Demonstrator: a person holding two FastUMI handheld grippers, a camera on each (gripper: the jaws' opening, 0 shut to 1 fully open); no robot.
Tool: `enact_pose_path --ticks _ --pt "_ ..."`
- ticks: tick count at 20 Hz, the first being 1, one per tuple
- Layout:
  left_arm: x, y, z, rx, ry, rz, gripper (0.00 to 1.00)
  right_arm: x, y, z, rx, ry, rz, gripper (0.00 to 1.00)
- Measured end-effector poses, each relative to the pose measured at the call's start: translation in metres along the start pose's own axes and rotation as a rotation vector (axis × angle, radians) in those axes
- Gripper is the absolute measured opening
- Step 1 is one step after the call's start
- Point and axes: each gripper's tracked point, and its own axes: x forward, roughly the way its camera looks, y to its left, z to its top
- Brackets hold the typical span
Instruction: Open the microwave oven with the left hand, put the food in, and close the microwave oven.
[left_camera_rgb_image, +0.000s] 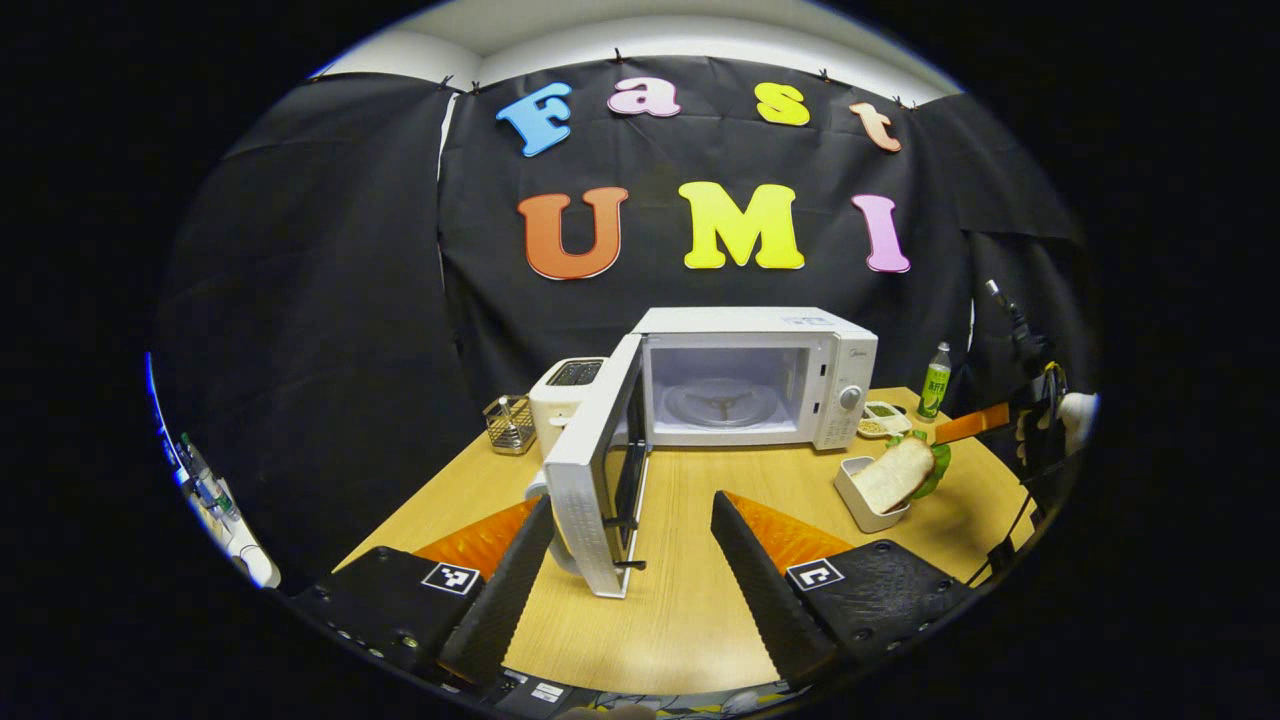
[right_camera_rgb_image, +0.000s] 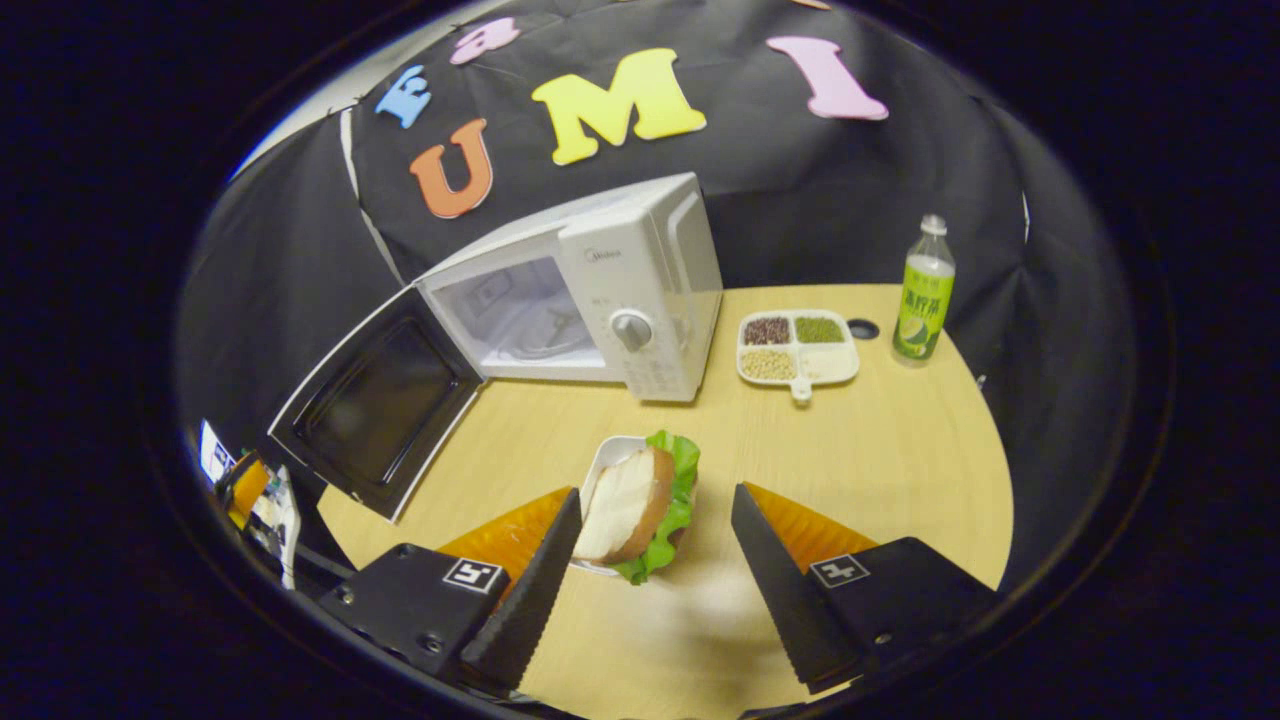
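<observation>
White and swung wide on the left, the microwave's door (right_camera_rgb_image: 375, 400) is off my hands; my left gripper (left_camera_rgb_image: 632, 560) hangs open and empty near its edge; the white boxy microwave oven (right_camera_rgb_image: 600, 290) shows a bare cavity; right of it, the sandwich of white bread and green lettuce (right_camera_rgb_image: 640, 505) leans in its small white dish (right_camera_rgb_image: 605, 455) on the pale wooden table (right_camera_rgb_image: 880, 450); my right gripper (right_camera_rgb_image: 650, 555) stands open around it, not pressing; I judge I should close gently on the bread's flat faces, lift clear, then go in level.
</observation>
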Motion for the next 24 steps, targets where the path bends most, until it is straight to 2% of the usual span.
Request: enact_pose_path --ticks 1,2,3,4,5,6,7,8,9,10,11,12,14,15,17,18,21,24 --pt "-0.001 -0.009 0.004 -0.002 -0.001 0.002 0.96 0.010 -0.001 -0.002 0.034 0.033 0.026 0.95" --pt "-0.002 -0.016 0.009 -0.005 -0.002 0.008 0.96 0.018 -0.001 -0.005 0.072 0.075 0.053 0.82" --pt "-0.003 -0.023 0.013 -0.005 -0.001 0.016 0.96 0.026 -0.001 -0.008 0.117 0.112 0.085 0.79" --pt "-0.005 -0.029 0.017 -0.003 -0.002 0.029 0.96 0.034 0.000 -0.012 0.162 0.155 0.119 0.77" --pt "-0.006 -0.034 0.020 0.001 -0.001 0.042 0.95 0.037 0.002 -0.015 0.210 0.196 0.152 0.81" --pt "-0.007 -0.037 0.022 0.007 0.001 0.061 0.95 0.041 0.004 -0.015 0.264 0.223 0.182 0.69" --pt "-0.008 -0.040 0.024 0.007 0.001 0.075 0.95 0.042 0.003 -0.017 0.313 0.255 0.196 0.72" --pt "-0.011 -0.044 0.026 0.006 0.004 0.090 0.96 0.046 0.004 -0.018 0.354 0.286 0.216 0.53" --pt "-0.013 -0.047 0.025 0.002 0.007 0.102 0.95 0.045 0.007 -0.017 0.399 0.306 0.247 0.43" --pt "-0.014 -0.050 0.025 -0.001 0.011 0.115 0.96 0.046 0.007 -0.017 0.424 0.326 0.257 0.49" --pt "-0.015 -0.051 0.025 -0.002 0.019 0.125 0.95 0.044 0.007 -0.018 0.427 0.334 0.266 0.32" --pt "-0.017 -0.053 0.024 -0.002 0.025 0.131 0.95 0.043 0.006 -0.017 0.424 0.341 0.272 0.42" --pt "-0.017 -0.055 0.027 0.005 0.021 0.133 0.96 0.042 0.008 -0.015 0.410 0.350 0.278 0.40" --pt "-0.018 -0.055 0.028 0.010 0.018 0.134 0.96 0.041 0.009 -0.012 0.397 0.342 0.283 0.30" --pt "-0.014 -0.053 0.030 0.010 0.010 0.115 0.95 0.033 0.016 -0.003 0.368 0.320 0.283 0.29" --pt "-0.011 -0.051 0.030 0.017 0.010 0.111 0.95 0.027 0.021 0.005 0.360 0.302 0.286 0.37" --pt "-0.006 -0.039 0.032 0.033 0.005 0.078 0.96 0.012 0.044 0.029 0.359 0.233 0.300 0.37" --pt "-0.002 -0.028 0.034 0.056 0.004 0.029 0.95 0.006 0.077 0.056 0.409 0.145 0.310 0.37"
